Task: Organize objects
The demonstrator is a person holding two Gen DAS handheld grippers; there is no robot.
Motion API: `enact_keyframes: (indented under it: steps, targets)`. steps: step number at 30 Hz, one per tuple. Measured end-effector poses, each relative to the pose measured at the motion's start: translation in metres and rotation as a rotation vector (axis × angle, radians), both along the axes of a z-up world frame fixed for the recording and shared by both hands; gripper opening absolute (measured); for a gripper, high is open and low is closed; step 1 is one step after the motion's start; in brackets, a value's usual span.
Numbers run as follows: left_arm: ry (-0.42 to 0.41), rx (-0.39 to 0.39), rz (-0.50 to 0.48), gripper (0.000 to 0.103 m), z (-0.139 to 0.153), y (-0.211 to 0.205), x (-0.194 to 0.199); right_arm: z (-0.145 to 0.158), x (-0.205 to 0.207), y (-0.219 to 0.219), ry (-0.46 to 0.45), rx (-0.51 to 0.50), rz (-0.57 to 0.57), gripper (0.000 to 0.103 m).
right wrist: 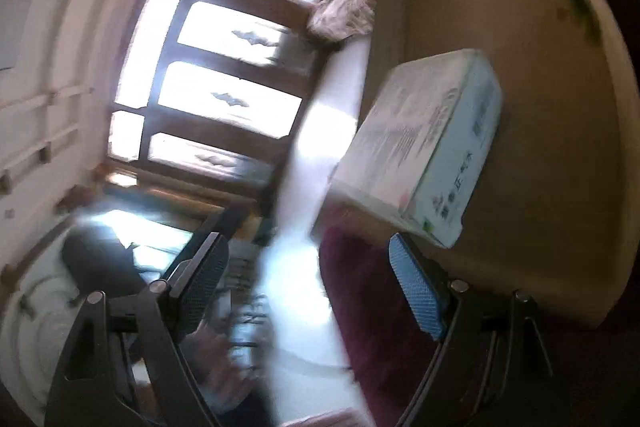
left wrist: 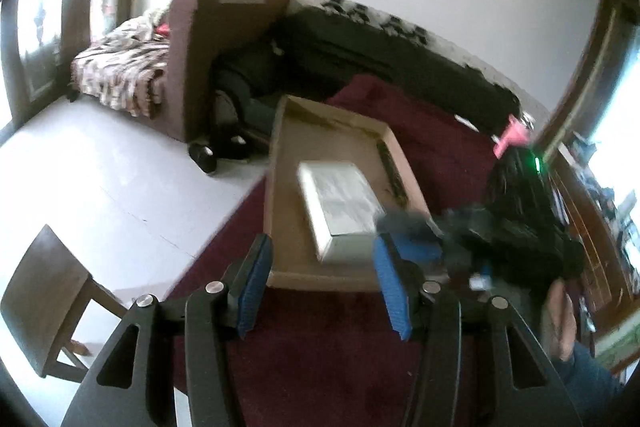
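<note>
while pointed at tray: both grippers
left gripper (left wrist: 320,283): held open, empty
right gripper (right wrist: 312,291): held open, empty
white box (left wrist: 340,207): seated in cardboard tray (left wrist: 280,163), frame centre

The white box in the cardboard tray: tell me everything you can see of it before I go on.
The white box is a flat rectangular carton, apparently thin card, with fine grey print on its top and pale blue-green print and characters on one side. It looks closed. It lies flat on the floor of the shallow cardboard tray, toward the tray's near end, with bare tray floor around it. Neither set of tongs touches it.
</note>
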State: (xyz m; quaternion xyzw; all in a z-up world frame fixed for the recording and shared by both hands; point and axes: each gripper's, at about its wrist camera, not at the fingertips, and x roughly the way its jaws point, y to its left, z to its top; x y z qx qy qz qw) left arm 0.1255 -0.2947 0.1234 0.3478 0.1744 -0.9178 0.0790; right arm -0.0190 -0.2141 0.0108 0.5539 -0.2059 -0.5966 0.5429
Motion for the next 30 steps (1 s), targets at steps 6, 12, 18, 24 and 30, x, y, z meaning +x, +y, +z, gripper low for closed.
enact_keyframes:
  steps: [6,12,18,24,30]
  targets:
    - [-0.025,-0.050,-0.193,0.050,-0.004,0.060,-0.026,0.035,0.003,0.065,0.142,0.053,-0.128,0.078]
    - [-0.046,-0.040,-0.410,0.050,-0.023,0.133,-0.056,0.065,0.028,0.184,0.322,0.091,-0.291,0.081]
    - [-0.078,-0.085,-0.539,0.050,-0.035,0.195,-0.085,0.077,0.040,0.288,0.433,0.212,-0.518,0.081]
    - [-0.122,-0.142,-0.598,0.050,-0.042,0.228,-0.105,0.087,0.046,0.363,0.421,0.222,-0.633,0.080]
    - [-0.166,-0.123,-0.589,0.050,-0.058,0.237,-0.134,0.073,0.034,0.417,0.381,0.218,-0.648,0.080]
